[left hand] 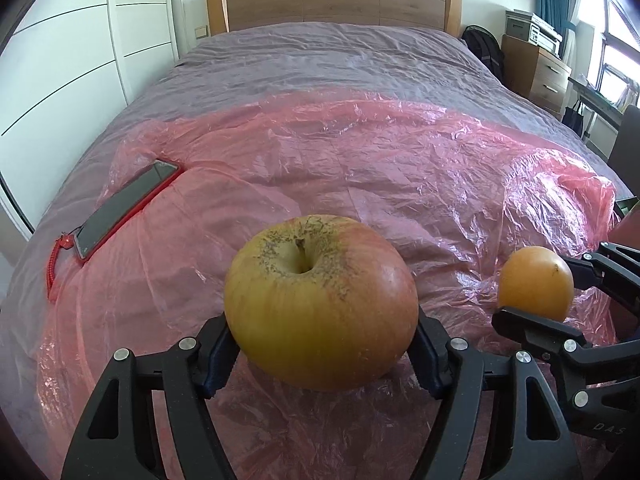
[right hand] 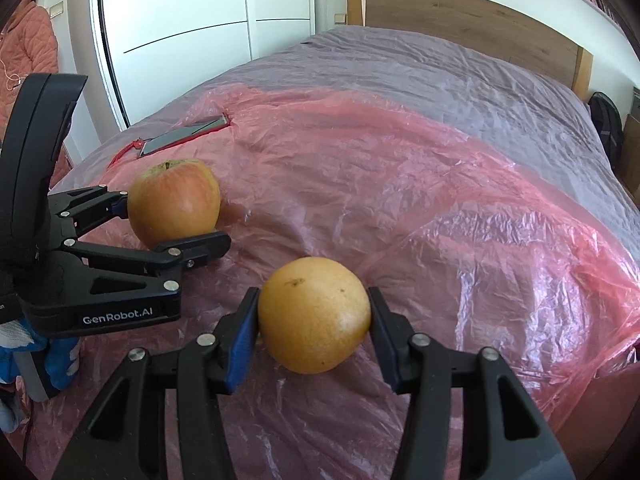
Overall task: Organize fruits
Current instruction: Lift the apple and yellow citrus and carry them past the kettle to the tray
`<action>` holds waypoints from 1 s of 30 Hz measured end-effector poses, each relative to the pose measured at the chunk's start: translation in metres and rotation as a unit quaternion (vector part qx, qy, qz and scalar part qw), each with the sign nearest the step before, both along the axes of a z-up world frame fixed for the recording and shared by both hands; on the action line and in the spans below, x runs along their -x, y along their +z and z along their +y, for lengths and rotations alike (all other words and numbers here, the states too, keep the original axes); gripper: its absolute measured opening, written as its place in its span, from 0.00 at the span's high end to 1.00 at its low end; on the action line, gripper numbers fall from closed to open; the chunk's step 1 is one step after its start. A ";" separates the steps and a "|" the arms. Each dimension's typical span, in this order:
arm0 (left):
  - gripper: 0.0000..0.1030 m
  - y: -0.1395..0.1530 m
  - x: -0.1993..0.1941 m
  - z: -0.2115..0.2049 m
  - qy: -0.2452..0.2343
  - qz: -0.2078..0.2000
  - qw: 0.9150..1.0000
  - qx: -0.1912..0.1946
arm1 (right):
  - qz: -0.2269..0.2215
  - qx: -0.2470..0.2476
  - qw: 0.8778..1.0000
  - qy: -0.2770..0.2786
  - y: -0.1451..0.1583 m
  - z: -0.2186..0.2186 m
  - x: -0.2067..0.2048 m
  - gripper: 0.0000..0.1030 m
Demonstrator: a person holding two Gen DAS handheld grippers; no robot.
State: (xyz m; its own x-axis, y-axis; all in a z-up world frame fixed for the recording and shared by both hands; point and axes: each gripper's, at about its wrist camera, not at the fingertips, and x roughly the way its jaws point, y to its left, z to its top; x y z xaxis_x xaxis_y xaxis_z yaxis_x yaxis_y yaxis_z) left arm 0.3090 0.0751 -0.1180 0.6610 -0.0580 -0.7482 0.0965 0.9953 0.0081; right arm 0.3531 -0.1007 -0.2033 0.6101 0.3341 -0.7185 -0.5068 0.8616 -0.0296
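A yellow-red apple (left hand: 320,304) sits between the blue pads of my left gripper (left hand: 322,360), which is shut on it just above the pink plastic sheet (left hand: 360,168). An orange (right hand: 314,316) is clamped between the pads of my right gripper (right hand: 314,340). In the left wrist view the orange (left hand: 536,288) and right gripper (left hand: 568,292) are at the right. In the right wrist view the apple (right hand: 174,204) and left gripper (right hand: 172,224) are at the left. The two fruits are apart, side by side.
The pink sheet covers the near half of a bed with a grey cover (left hand: 340,56). A phone with a red cord (left hand: 124,208) lies on the sheet at the far left, and also shows in the right wrist view (right hand: 184,134). A wooden headboard (left hand: 332,0) stands behind. A dresser (left hand: 536,72) stands right.
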 end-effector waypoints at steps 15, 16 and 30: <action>0.35 0.064 0.092 0.001 0.008 -0.033 0.999 -0.013 | -0.010 -0.018 1.000 -0.013 0.052 -0.012 0.086 0.38; 0.35 0.067 0.101 0.000 0.010 -0.034 0.999 -0.013 | -0.011 -0.018 1.000 -0.013 0.055 -0.014 0.094 0.38; 0.34 0.104 0.212 -0.025 0.013 -0.026 1.000 0.004 | -0.009 -0.001 0.999 -0.042 0.084 -0.058 0.204 0.38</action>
State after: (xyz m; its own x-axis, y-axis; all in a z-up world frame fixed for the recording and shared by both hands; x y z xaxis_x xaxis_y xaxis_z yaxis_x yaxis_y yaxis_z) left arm 0.0971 0.0504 -0.0136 0.7009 -0.0455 -0.7118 0.0704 0.9975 0.0055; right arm 0.1492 -0.1588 -0.1190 0.6496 0.2821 -0.7060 -0.4318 0.9012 -0.0372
